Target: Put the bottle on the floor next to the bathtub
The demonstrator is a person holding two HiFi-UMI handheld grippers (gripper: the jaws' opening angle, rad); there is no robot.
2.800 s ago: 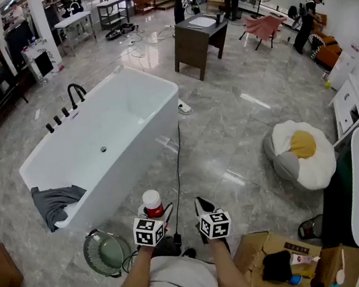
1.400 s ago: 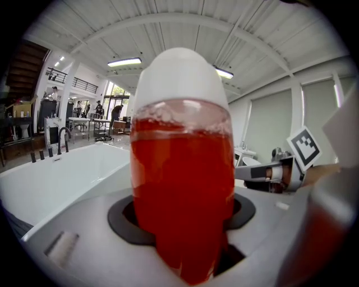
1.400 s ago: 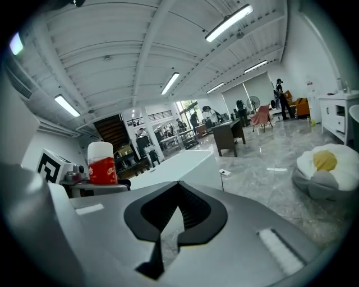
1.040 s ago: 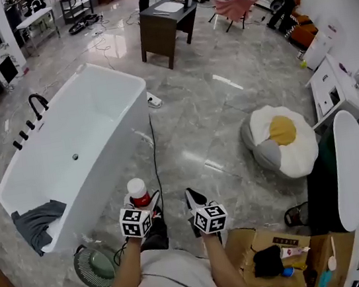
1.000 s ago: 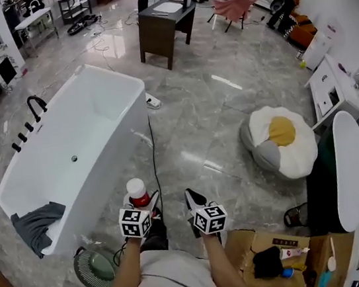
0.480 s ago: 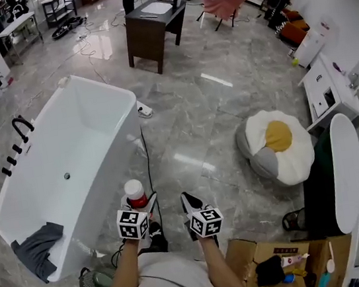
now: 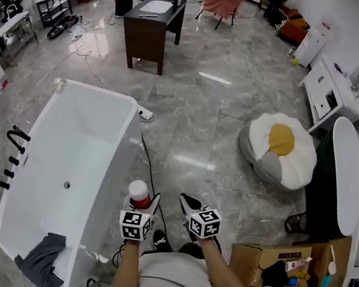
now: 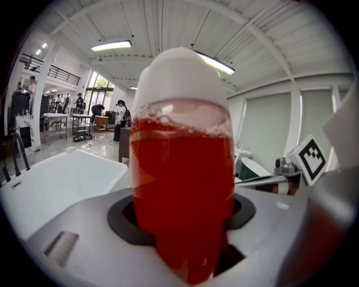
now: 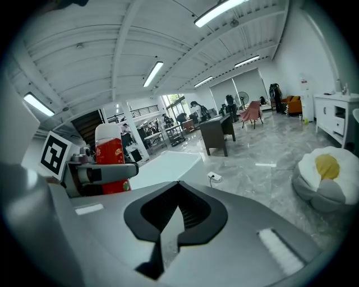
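- The grey marbled floor (image 7: 210, 121) is spreading across the whole room, shining under the ceiling lights.
- A long white bathtub (image 7: 118, 169) is standing on it at the person's left, running away at a slant.
- A dark wooden desk (image 7: 149, 27) is standing beyond the tub's far end, well apart from it.
- A round cushion shaped like a fried egg (image 7: 279, 151) is lying on the floor off to the right.
- A grey cloth (image 7: 42, 261) is lying crumpled inside the tub at its near end.
- The left gripper (image 7: 142, 204) is clamping the bottle, its jaws pressing on the lower body from both sides.
- The right gripper (image 7: 187, 202) is hanging just beside it, jaws pinched fully together with nothing between them.
- The bottle (image 7: 138, 195) is standing upright in that grip, held in the air in front of the person, near the tub's outer wall. It is clear and filled with red liquid that is foaming slightly near the top, with a rounded white cap. From the right gripper's side, a red label is showing on it.
- A white power strip (image 7: 145, 116) is lying on the floor by the tub's far corner, and a black cable (image 7: 147, 158) is trailing from it towards the person.
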